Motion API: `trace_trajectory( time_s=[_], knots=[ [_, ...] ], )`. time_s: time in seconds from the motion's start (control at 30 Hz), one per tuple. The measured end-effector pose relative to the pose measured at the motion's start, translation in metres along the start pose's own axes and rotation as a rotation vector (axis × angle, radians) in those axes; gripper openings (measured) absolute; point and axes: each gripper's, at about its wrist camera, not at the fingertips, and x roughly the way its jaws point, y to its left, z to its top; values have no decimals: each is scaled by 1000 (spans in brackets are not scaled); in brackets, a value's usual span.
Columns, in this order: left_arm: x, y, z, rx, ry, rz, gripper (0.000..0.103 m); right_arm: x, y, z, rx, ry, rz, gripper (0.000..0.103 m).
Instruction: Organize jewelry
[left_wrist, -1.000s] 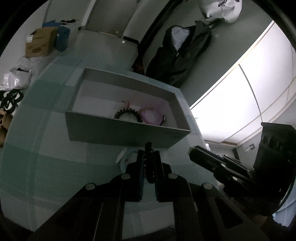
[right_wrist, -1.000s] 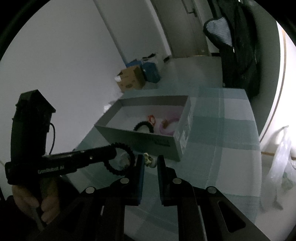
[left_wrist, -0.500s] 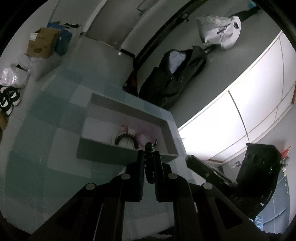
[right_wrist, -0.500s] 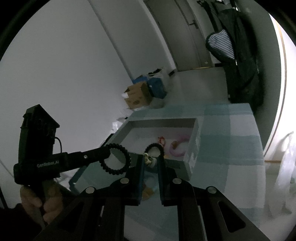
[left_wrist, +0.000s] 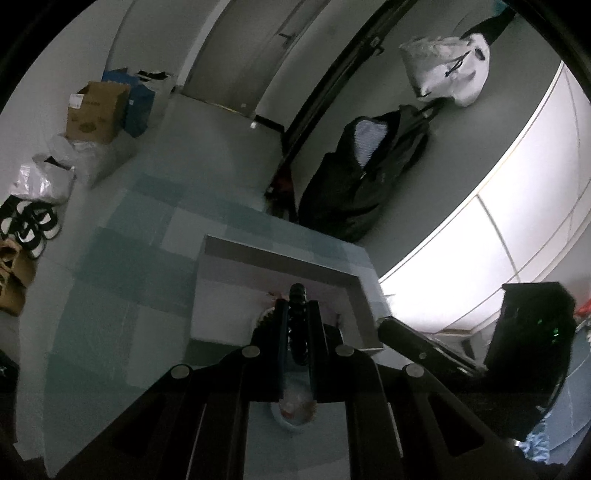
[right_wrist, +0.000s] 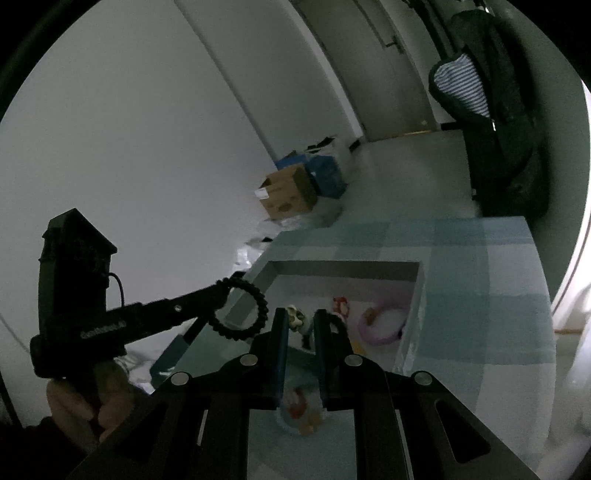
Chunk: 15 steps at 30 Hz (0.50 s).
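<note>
My left gripper (left_wrist: 297, 306) is shut on a black beaded bracelet (left_wrist: 298, 317), which hangs as a ring from its tips in the right wrist view (right_wrist: 242, 308). It is held high over the near edge of the white open box (left_wrist: 273, 258). My right gripper (right_wrist: 300, 315) is shut on a small pale bead piece (right_wrist: 295, 316), above the box (right_wrist: 410, 325). Inside the box lie a pink ring-shaped piece (right_wrist: 380, 323), a small red item (right_wrist: 340, 304) and another black bracelet, mostly hidden.
The box sits on a teal checked tablecloth (right_wrist: 480, 288). A small dish with coloured bits (right_wrist: 301, 410) lies under the grippers. On the floor beyond are a cardboard box (left_wrist: 94, 112), bags and shoes (left_wrist: 33, 225). A dark jacket (left_wrist: 365, 177) hangs at the back.
Both grippers have risen and moved forward over the box, each still holding its piece. The box now looks smaller and lower in both views.
</note>
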Motion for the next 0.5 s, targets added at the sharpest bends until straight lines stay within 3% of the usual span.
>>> trace_trajectory(
  time_s=[0.17,0.5],
  knots=[
    [13,-1,2,30,37,58,5,11,-7,7,36,19,1,13],
    [21,2,9,4,61,18,5,25,-14,20,80,18,6,13]
  ],
)
